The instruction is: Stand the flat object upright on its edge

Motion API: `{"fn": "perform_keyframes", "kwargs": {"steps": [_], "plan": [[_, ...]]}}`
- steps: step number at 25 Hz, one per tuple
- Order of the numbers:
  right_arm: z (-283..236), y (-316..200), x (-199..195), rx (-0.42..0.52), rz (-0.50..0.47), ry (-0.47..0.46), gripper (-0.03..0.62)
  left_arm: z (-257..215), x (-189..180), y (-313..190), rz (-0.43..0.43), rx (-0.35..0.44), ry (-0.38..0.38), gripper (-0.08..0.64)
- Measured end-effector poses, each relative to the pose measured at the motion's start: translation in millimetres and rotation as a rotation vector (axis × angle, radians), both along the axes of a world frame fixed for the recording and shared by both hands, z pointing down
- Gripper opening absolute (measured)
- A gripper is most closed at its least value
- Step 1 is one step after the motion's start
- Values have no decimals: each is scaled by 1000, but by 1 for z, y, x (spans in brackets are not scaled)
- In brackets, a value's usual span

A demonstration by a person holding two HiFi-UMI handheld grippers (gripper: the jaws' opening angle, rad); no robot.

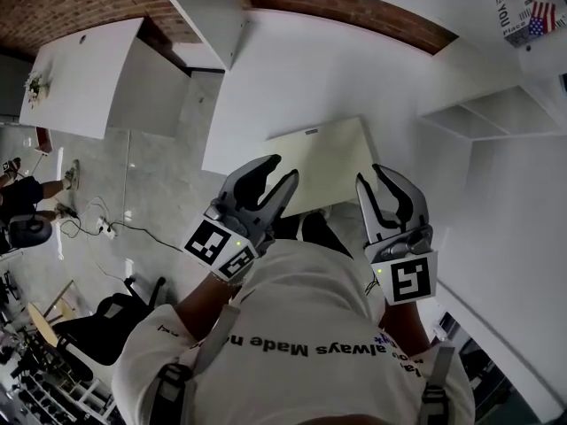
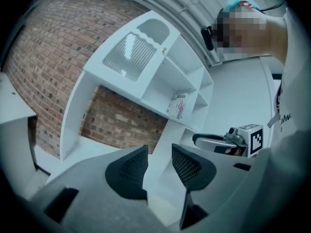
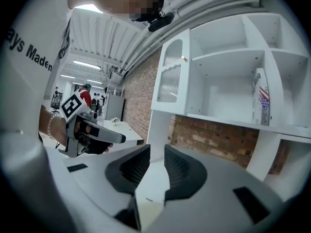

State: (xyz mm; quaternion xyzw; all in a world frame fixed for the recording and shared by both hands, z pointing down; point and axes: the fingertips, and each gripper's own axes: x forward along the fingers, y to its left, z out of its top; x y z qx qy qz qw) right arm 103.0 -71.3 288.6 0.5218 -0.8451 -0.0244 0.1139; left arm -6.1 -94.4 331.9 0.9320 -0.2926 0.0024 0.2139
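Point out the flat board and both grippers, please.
Board (image 1: pixel 332 162): head view, middle of its top face.
Left gripper (image 1: pixel 284 168): head view, midway between its fingertips.
Right gripper (image 1: pixel 370 173): head view, midway between its fingertips.

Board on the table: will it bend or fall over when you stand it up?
The board probably stays stiff: its edges look straight. It looks thin, so on edge it may tip easily. The smooth table might let it slide.

A white table (image 1: pixel 292 87) carries a flat cream board (image 1: pixel 328 162), lying flat near its front edge
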Motion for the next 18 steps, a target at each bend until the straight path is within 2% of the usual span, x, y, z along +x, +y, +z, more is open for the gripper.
{"fn": "perform_keyframes", "kwargs": {"steps": [2,6,11,18], "plan": [[19,4,-1,-29,-15,12,88,25,-4,5,-7,-65,-7,161],[57,14,-2,-86,-47,46,123,75,-15,15,-34,-222,28,200],[115,36,-4,-236,-115,190,195,128,-29,34,-74,-352,31,247],[172,57,-6,-291,-176,258,264,211,-44,66,-136,-558,65,292]]}}
